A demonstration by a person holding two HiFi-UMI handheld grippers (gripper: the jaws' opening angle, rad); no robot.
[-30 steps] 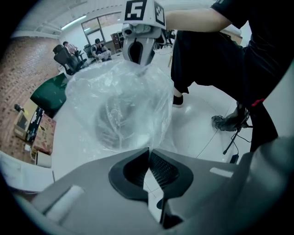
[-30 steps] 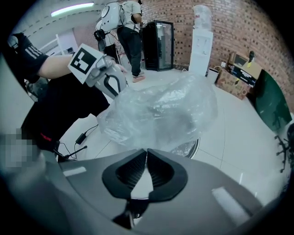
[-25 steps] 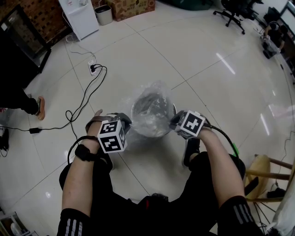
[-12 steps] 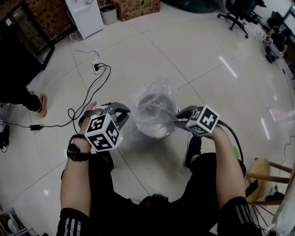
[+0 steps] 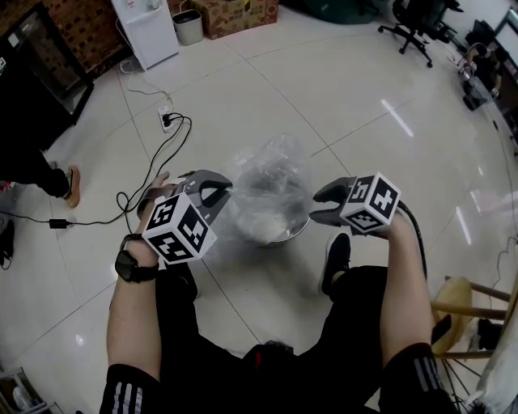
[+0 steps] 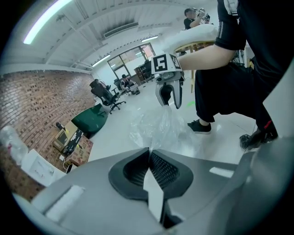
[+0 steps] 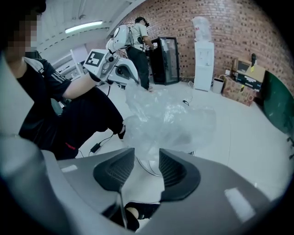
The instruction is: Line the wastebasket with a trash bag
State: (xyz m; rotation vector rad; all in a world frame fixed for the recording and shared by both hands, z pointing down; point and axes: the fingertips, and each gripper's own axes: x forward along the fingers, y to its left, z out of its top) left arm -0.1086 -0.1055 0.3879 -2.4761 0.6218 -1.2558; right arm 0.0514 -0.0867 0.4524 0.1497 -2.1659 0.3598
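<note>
A round metal wastebasket [image 5: 285, 232] stands on the floor between the person's feet, with a clear trash bag [image 5: 267, 182] bunched up over it. My left gripper [image 5: 212, 191] is raised at the basket's left, shut on the bag's edge; the film [image 6: 160, 127] stretches away from its closed tips [image 6: 149, 150]. At the basket's right, the jaws of my right gripper [image 5: 318, 208] are opening. Bag film [image 7: 165, 119] hangs down between its pads [image 7: 171, 170], which do not press on it. From the left gripper view, the right gripper [image 6: 168, 97] hangs above the bag with its jaws apart.
A power strip with black cables [image 5: 166, 121] lies on the tiles to the left. Another person's foot [image 5: 69, 187] is at the far left. A white appliance [image 5: 147, 31], a small bin [image 5: 188, 26] and cardboard boxes [image 5: 235, 11] stand at the back. A wooden stool [image 5: 465, 303] is close on the right.
Both grippers have risen. The left one has lifted the bag's edge with it. The right gripper's jaws have come apart from the bag.
</note>
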